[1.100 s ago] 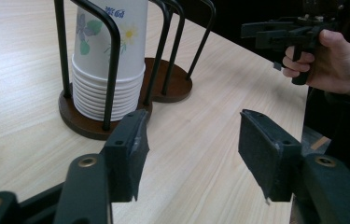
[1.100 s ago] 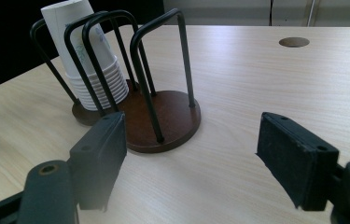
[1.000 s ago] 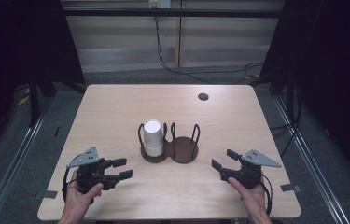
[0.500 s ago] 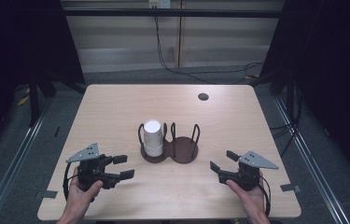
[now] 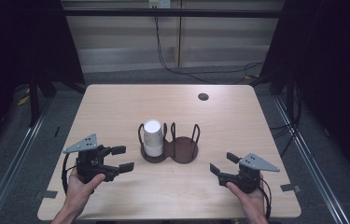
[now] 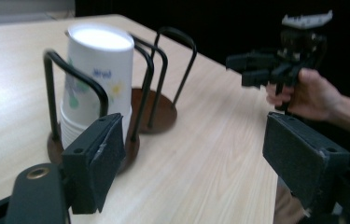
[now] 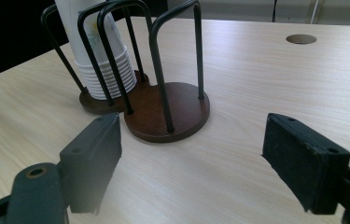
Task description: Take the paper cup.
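Wooden table (image 5: 116, 107), left gripper (image 5: 122, 158) and right gripper (image 5: 221, 164) wide open, empty, flanking cup holder (image 5: 182, 149).

The tabletop (image 5: 116, 107) is pale wood grain with rounded corners. A small dark round hole (image 5: 203, 96) sits near its far right corner. Beyond the far edge, black cables (image 5: 163, 56) hang down a light wall and trail across the grey floor (image 5: 18, 154). Dark curtains (image 5: 331, 70) stand on both sides. Metal rails (image 5: 310, 158) run along the floor left and right of the tabletop.
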A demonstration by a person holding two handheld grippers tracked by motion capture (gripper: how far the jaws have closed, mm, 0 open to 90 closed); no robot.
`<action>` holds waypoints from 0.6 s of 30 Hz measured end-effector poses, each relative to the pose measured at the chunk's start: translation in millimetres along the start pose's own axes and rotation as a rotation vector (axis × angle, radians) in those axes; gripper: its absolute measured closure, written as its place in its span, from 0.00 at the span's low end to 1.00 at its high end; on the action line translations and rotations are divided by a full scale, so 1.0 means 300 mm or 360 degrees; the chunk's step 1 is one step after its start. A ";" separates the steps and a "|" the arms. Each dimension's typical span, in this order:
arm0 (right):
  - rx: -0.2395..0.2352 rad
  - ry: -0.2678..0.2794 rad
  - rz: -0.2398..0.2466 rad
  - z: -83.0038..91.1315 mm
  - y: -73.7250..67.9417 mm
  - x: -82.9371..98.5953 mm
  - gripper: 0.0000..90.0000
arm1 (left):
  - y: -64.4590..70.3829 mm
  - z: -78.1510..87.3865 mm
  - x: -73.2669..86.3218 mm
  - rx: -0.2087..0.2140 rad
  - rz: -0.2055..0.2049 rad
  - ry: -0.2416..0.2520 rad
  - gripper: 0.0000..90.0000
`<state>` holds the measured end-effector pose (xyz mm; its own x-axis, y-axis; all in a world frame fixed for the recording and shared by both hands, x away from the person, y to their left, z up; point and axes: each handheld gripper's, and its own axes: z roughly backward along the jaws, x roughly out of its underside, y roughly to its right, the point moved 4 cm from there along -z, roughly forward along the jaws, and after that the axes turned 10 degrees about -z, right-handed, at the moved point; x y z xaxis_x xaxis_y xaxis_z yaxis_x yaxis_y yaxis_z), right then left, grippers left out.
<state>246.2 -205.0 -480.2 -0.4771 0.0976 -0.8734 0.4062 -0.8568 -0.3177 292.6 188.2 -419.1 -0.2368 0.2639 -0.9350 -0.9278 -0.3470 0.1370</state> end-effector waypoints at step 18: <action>-0.0032 -0.0046 0.0005 -0.018 -0.011 0.004 0.21 | -0.095 -0.058 -0.081 -0.0005 -0.0028 -0.0162 0.25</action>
<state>248.5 -199.3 -482.1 -0.4978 0.0798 -0.8636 0.4232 -0.8468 -0.3222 329.8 176.2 -406.0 -0.2484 0.3604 -0.8991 -0.9313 -0.3440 0.1195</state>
